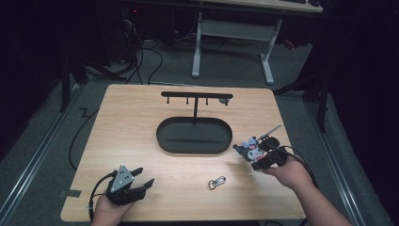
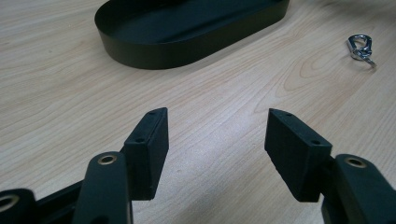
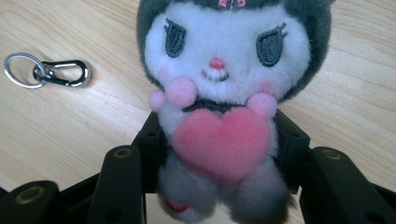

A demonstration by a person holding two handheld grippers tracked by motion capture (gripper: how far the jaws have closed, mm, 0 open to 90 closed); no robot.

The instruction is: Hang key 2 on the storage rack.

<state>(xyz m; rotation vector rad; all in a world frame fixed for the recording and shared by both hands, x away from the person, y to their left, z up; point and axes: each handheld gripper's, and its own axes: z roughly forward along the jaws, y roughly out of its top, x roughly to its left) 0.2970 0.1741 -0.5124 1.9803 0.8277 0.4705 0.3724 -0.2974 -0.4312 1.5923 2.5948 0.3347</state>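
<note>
My right gripper (image 1: 256,157) is shut on a small plush toy (image 1: 250,149) at the right of the table, just above the wood. In the right gripper view the plush toy (image 3: 224,88) has a white face, a dark hood and a pink heart, and both pads press its body. A metal clip with a key ring (image 1: 217,182) lies on the table in front of the tray; the clip (image 3: 46,71) shows left of the toy. My left gripper (image 1: 141,181) rests open at the front left, its pads (image 2: 149,144) apart over bare wood.
A black oval tray (image 1: 194,135) with an upright hanger stand (image 1: 195,98) sits at the table's middle; the tray's wall (image 2: 187,51) lies ahead of the left gripper. A cable trails off the table's left edge. A white desk frame stands on the floor beyond.
</note>
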